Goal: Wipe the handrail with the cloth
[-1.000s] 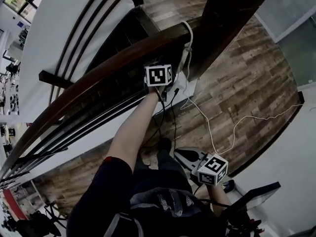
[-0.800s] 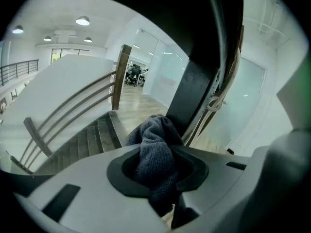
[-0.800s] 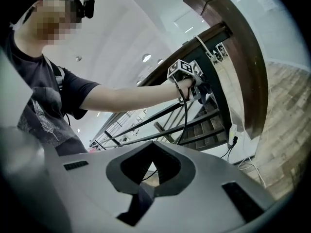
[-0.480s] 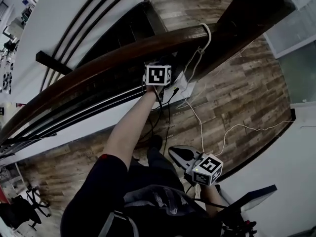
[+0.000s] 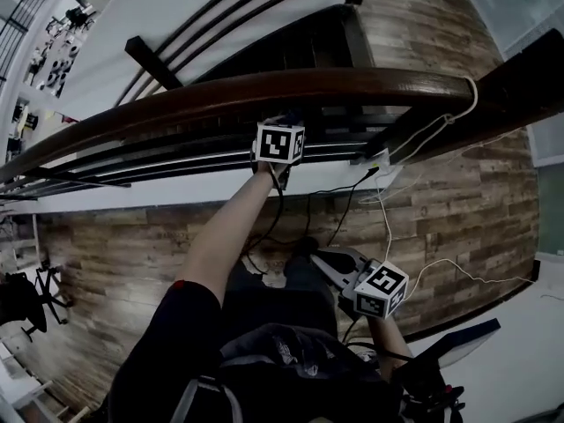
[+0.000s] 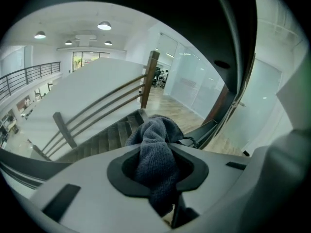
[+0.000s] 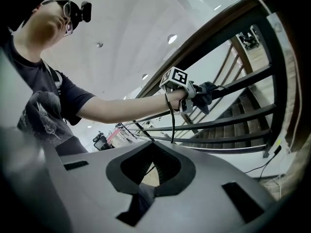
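Observation:
The dark wooden handrail (image 5: 264,88) runs across the head view from lower left to the right, ending at a dark post (image 5: 520,76). My left gripper (image 5: 280,123), on an outstretched arm, is up against the rail's near underside, and its marker cube sits just below. It is shut on a grey knitted cloth (image 6: 155,152) that bulges out past the jaws. In the right gripper view the cloth (image 7: 206,95) sits just under the handrail (image 7: 218,29). My right gripper (image 5: 328,270) hangs low by my body, jaws together with nothing between them.
Thin dark bars (image 5: 176,161) run below the rail, with stairs (image 5: 300,47) going down beyond. A white cable (image 5: 441,120) loops round the rail's end and drops to a white socket block (image 5: 381,160) on the wooden floor (image 5: 441,218). An office chair (image 5: 18,298) stands far left.
The view has swung so the rail lies nearly level. My left gripper with the cloth has slid along the rail away from the end post. The right gripper stays low.

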Available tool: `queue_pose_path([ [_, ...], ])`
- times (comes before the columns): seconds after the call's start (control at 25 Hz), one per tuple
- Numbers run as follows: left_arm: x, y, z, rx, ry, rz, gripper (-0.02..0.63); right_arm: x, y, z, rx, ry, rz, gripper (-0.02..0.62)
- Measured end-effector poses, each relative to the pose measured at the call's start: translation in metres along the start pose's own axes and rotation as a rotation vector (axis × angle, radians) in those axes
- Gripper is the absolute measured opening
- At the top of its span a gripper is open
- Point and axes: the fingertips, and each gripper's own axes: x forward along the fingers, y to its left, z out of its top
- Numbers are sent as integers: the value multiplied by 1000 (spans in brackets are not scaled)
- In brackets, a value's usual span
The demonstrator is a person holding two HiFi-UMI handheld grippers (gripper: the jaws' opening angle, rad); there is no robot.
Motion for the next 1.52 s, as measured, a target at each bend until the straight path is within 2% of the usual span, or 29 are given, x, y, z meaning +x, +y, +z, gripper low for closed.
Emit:
queue_pose_path([
  [0.12,-38,69,-11,-38,-19,46,95,44,16,2,-63,49,13,5],
  [0.28,-101,168,-35,-74,-39,60,95,120,66,3,-104,76,17,5],
  [0.4,-145,241,-42,-86,-70,63,95,193,108,-1,-75,55,-3,5],
  [0.52,-181,306,-54,-106,-74,74,95,263,151,-14,-20,58,24,5],
  [0.72,-242,415,-79,-142,-66,102,95,324,217,-21,-50,139,92,5],
  [0.84,-266,475,-82,-150,-24,130,95,341,220,-15,-86,155,81,5],
  [1.04,-330,594,-108,-248,-41,295,95,373,220,-17,-161,232,109,5],
  [1.16,-363,648,-122,-289,-53,369,95,387,227,-24,-153,283,112,5],
  [1.28,-396,695,-137,-322,-64,417,95,406,234,-35,-151,319,124,5],
  [1.52,-444,759,-155,-328,-121,449,95,444,256,-52,-172,374,119,5],
])
